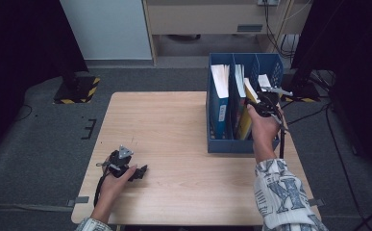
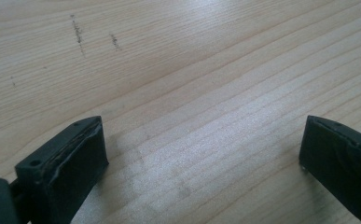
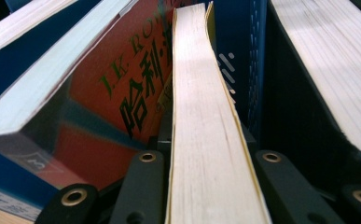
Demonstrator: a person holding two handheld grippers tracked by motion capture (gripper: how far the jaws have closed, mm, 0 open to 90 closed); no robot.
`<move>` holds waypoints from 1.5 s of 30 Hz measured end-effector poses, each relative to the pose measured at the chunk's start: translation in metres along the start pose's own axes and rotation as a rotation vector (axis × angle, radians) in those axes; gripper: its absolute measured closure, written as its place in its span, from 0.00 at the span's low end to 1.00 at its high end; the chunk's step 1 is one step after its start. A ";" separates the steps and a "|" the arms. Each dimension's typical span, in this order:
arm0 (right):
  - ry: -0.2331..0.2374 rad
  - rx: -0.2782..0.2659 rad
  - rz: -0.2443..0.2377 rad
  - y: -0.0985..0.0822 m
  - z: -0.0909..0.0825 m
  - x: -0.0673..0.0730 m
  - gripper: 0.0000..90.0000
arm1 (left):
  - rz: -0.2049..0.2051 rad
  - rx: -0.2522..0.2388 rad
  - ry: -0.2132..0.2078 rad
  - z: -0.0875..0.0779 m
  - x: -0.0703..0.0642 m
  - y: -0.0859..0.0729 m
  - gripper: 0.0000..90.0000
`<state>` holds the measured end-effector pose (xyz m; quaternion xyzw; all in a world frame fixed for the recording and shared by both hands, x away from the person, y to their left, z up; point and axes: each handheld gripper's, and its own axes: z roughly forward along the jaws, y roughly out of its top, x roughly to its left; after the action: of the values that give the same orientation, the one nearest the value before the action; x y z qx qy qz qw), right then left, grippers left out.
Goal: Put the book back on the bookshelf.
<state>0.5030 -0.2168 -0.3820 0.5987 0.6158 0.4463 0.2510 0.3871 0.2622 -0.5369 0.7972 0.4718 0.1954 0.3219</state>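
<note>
Right gripper view: yellow-edged book (image 3: 206, 140) between right hand-held gripper (image 3: 208, 163) jaws.

The counter (image 1: 174, 144) is pale wood with a fine straight grain and a few small dark scuffs. The file rack (image 1: 241, 144) is a solid mid blue, its dividers blue as well. The book (image 3: 206, 140) in the right gripper (image 1: 268, 103) has a cream page edge and a yellow cover rim. Just beside it a second book (image 3: 117, 107) has a red-orange cover with dark green lettering and a white page edge. Both grippers are black; the left gripper (image 1: 138, 172) carries a grey plate on top. The sleeve (image 1: 282, 192) is white with a blue-grey printed pattern. The floor (image 1: 39, 144) is dark grey, and a base (image 1: 78, 90) on it bears yellow and black stripes.
</note>
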 end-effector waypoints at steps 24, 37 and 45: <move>0.019 0.020 0.001 -0.003 -0.006 -0.003 0.80 | 0.003 0.001 0.000 0.000 0.000 0.000 0.00; 0.036 0.022 0.017 -0.004 -0.009 -0.004 0.78 | 0.002 0.001 0.001 0.000 0.000 0.000 0.00; 0.062 0.014 0.040 0.000 -0.012 -0.005 0.74 | 0.002 0.001 0.001 0.000 0.000 0.000 0.00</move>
<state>0.4935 -0.2248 -0.3770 0.5983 0.6145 0.4653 0.2187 0.3871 0.2620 -0.5369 0.7977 0.4714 0.1958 0.3212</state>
